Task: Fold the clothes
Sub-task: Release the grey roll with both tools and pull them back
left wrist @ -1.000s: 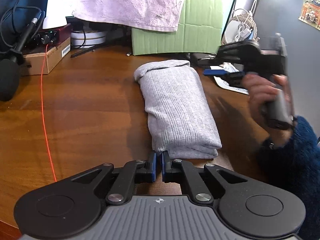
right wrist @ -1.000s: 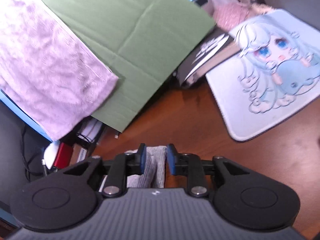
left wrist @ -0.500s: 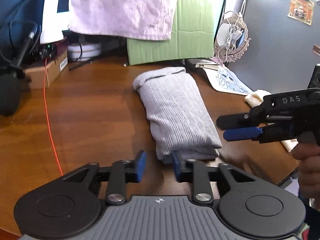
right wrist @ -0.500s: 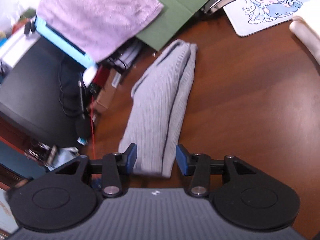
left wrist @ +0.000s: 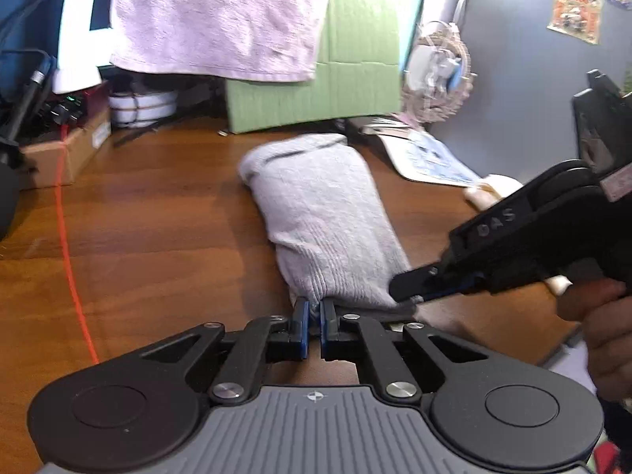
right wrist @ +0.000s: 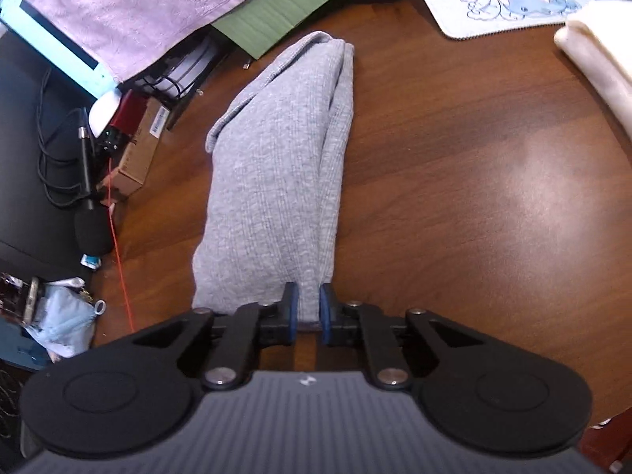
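grey garment – near end pinched, both jaws closed

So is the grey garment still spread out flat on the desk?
No, the grey ribbed garment lies folded into a long narrow bundle on the wooden desk.

Bright daylight, fisheye warp, slight blur

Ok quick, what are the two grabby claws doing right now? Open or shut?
Left gripper: shut, pinching the near edge of the grey folded garment.
Right gripper: just closed on the same garment's near end, at its other corner.
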`<state>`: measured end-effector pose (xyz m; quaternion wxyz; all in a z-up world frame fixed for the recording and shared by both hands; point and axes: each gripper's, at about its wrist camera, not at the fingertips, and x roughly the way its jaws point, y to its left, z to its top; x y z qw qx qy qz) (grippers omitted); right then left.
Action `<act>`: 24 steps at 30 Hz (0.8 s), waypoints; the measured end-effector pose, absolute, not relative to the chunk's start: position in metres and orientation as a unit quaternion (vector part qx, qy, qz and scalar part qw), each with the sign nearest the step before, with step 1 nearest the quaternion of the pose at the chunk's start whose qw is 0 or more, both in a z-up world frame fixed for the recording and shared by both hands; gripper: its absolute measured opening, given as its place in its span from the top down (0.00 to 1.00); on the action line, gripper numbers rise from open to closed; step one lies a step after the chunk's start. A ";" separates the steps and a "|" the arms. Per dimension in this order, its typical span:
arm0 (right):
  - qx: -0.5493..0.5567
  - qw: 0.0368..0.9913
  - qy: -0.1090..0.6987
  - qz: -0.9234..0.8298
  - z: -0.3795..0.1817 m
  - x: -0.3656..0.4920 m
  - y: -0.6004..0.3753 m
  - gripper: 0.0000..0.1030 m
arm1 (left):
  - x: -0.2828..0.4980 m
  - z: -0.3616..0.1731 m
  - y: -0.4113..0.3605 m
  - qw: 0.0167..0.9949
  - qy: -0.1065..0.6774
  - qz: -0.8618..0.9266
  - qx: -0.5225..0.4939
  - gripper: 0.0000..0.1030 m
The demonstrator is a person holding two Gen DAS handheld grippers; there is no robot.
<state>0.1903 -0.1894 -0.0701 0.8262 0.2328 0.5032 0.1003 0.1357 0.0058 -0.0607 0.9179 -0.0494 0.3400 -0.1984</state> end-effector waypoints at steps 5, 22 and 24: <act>0.205 0.842 0.493 0.076 -0.065 0.173 -0.217 0.91 | 0.121 -0.054 -0.002 0.892 0.356 -0.271 -0.060 0.94; 0.173 0.887 0.429 -0.011 -0.061 0.154 -0.338 0.89 | 0.138 -0.046 -0.035 0.915 0.321 -0.233 0.077 0.53; 0.177 0.891 0.419 -0.006 -0.060 0.151 -0.339 0.86 | 0.146 -0.048 -0.038 0.911 0.331 -0.229 0.094 0.49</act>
